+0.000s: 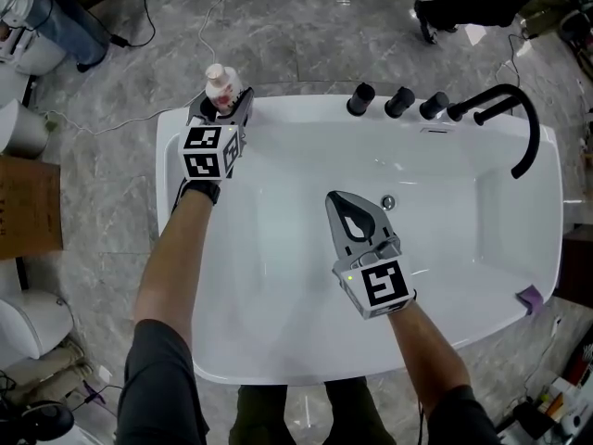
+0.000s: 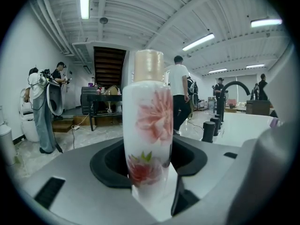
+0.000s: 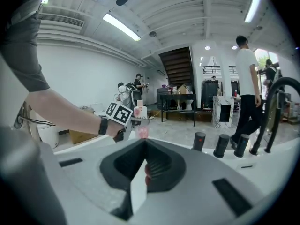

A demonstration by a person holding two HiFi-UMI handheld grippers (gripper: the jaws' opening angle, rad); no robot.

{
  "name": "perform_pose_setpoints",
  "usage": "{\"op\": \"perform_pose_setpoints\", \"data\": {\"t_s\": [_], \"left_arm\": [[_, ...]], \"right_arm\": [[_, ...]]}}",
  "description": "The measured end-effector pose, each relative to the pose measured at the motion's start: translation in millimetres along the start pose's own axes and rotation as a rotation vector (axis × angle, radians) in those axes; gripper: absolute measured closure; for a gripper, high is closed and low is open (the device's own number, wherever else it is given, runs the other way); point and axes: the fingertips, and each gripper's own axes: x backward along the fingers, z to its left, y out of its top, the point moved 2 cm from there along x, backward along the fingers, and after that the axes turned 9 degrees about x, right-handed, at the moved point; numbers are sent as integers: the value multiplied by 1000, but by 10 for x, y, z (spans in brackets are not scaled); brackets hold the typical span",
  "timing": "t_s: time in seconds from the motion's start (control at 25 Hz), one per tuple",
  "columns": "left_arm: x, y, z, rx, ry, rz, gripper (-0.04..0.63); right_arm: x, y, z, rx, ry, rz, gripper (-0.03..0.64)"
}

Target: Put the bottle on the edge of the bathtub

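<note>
One white bottle [image 2: 147,125], printed with pink flowers and capped in beige, stands upright at the far left corner of the tub [image 1: 170,133] rim, clasped between the left gripper's [image 1: 222,102] jaws. The right gripper [image 1: 339,198] hangs over the basin, its jaws pressed together on nothing. Three black knobs [image 1: 399,101] and a black faucet [image 1: 519,123] line the far rim. Grey marble floor [image 1: 296,26] surrounds the tub, and people [image 2: 179,93] stand beyond.

Head view looks steeply down on the bathtub [image 1: 171,146] — gripper views look level, sharing its taps [image 1: 398,102]
</note>
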Motion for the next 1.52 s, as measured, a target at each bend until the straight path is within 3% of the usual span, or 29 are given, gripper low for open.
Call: {"op": "perform_pose_setpoints", "data": {"t_s": [0.52,0.92,1.04,1.2,1.52], "left_arm": [[-71,43,56,46,108,-66,370],[-112,59,71,37,108,-68,365],[-86,94,40,-2,97,-63,356],[-56,144,0,-29,70,-54,326],[150,64,52,-13,68,-27,272]], "right_arm": [[123,-134,3,31,13,24,617],[136,-185,1,36,18,38,617],[133,-173,22,11,16,29,617],[130,-113,32,15,21,20,617],[111,-11,38,6,14,7,617]]}}
